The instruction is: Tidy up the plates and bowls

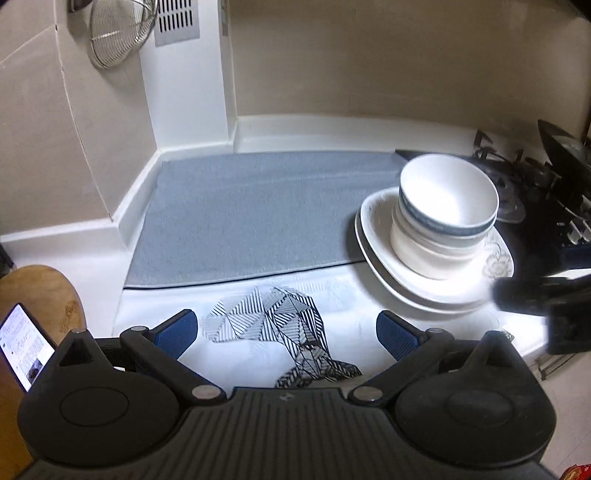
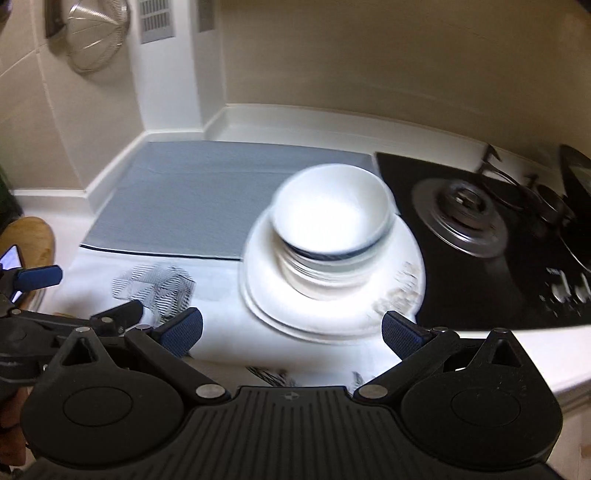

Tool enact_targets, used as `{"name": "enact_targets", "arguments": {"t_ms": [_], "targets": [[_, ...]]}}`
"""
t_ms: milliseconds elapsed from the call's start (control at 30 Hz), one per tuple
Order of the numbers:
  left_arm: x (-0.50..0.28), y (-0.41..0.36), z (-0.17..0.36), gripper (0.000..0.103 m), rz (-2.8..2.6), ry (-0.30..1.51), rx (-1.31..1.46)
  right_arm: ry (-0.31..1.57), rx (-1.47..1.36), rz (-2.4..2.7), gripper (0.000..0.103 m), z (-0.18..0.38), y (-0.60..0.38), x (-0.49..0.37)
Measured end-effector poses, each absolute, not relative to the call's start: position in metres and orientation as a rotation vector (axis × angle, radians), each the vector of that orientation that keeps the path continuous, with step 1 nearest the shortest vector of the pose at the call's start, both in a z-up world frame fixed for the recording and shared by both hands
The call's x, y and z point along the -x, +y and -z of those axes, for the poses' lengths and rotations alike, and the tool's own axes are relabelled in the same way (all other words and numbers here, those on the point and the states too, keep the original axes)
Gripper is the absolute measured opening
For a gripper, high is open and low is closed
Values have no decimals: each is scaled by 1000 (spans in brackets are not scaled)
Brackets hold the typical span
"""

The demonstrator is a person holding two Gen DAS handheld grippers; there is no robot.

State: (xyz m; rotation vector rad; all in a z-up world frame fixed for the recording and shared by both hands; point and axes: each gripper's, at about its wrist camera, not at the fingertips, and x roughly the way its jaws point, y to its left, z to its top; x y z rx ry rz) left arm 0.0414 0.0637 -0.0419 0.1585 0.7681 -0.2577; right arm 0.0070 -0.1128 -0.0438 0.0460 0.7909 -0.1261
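Observation:
A stack of white bowls (image 1: 447,206), the top one with a dark blue band, stands on stacked white plates (image 1: 376,236) at the counter's right. The stack shows blurred in the right wrist view, bowls (image 2: 332,218) on plates (image 2: 266,295). My left gripper (image 1: 286,332) is open and empty above a white cloth with a black line pattern (image 1: 280,325), left of the stack. My right gripper (image 2: 291,330) is open and empty, just in front of the plates. Its dark finger (image 1: 532,295) shows at the plates' near right edge in the left wrist view.
A grey drying mat (image 1: 258,214) covers the counter behind the cloth. A black gas hob (image 2: 480,236) lies right of the stack. A wire strainer (image 1: 118,33) hangs on the wall. A wooden board (image 1: 40,295) and a lit phone (image 1: 22,343) are at the left.

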Motion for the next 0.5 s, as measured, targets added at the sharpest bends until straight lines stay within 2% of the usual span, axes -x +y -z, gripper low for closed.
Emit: {"name": "enact_targets", "arguments": {"t_ms": [233, 500], "targets": [[-42, 45, 50, 103, 302, 839, -215, 798, -91, 206, 103, 52, -133, 7], [-39, 23, 48, 103, 251, 776, -379, 803, -107, 234, 103, 54, -140, 7]]}}
